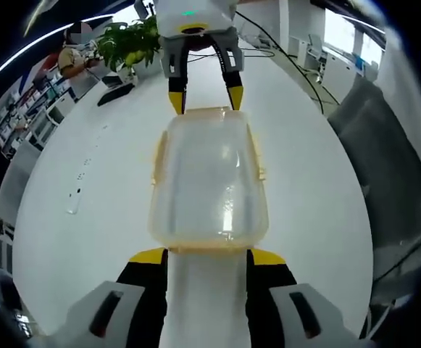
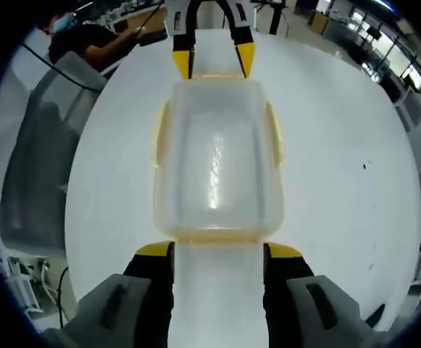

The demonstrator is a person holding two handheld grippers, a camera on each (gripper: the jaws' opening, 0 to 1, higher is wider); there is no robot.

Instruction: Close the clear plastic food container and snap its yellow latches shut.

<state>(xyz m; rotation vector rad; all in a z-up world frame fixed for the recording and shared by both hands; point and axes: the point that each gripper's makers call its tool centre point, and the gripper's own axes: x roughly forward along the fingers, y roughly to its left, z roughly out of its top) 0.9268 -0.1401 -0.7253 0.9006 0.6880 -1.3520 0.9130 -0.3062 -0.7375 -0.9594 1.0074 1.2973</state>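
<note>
Your clear plastic food container with yellow latches [image 1: 209,185] [image 2: 216,165] sits on the white round table [image 1: 87,181] [image 2: 340,181], between your left gripper [image 1: 206,255] [image 2: 213,61] and right gripper [image 2: 218,250] [image 1: 206,100], both with jaws apart at its opposite ends.

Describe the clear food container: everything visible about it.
The clear plastic container looks rectangular with rounded corners, lid on, yellow latches along its sides. It sits flat on the white table, lengthwise between the two grippers. The left gripper meets one short end, the right gripper the other, jaws open.
</note>
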